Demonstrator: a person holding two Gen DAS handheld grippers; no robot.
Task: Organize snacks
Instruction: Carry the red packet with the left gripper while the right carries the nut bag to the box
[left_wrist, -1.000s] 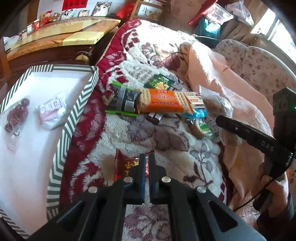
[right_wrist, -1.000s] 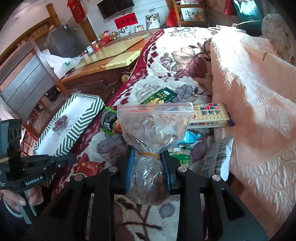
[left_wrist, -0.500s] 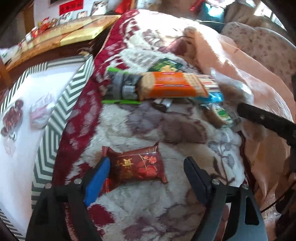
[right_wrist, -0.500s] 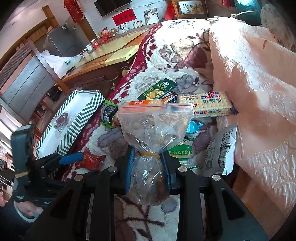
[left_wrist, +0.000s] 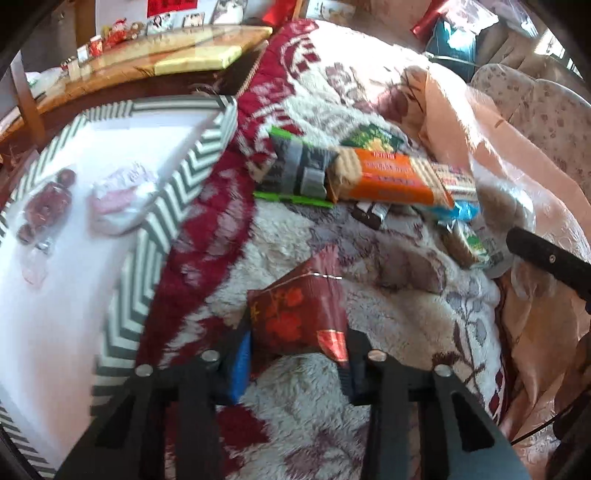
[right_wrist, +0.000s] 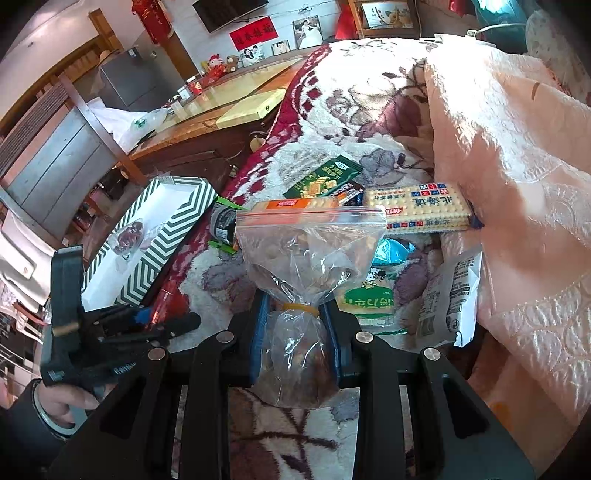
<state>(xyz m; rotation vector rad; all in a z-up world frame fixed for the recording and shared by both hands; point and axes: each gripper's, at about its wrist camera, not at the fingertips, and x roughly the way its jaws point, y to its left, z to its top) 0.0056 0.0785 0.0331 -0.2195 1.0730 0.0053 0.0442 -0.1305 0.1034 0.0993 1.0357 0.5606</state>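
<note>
**Left gripper now has the red packet; right holds the nut bag**

Change noted: a second ago the left gripper (left_wrist: 297, 354) was shut and empty over the red snack packet (left_wrist: 297, 314); half a second ago its fingers were spread wide on either side of it as it lay flat on the floral blanket (left_wrist: 388, 325). Now the fingers are closed onto the packet's lower end, and the packet stands tilted up off the pile rather than flat. Left view is motion-blurred, so the exact contact on the pads is hard to read.

Right gripper (right_wrist: 295, 339): no change across the second. It stays clenched on the clear zip bag (right_wrist: 310, 254), pinching it at the yellow rubber band, with the bag's upper part standing above the fingers.

Location of things: the chevron-edged tray (left_wrist: 173, 206) sits to the left, just beside the blanket's edge, with a bag of dark red fruit (left_wrist: 44, 206) and a pink-white packet (left_wrist: 118, 199) already in it. The orange cracker pack (left_wrist: 388, 181), black-green pack (left_wrist: 295, 173) and other wrappers remain on the blanket, farther off.

Judgement: pick-up of the red packet appears complete. Next is likely a carry leftward to the tray. Most snacks are unsorted, so the task is early.
</note>
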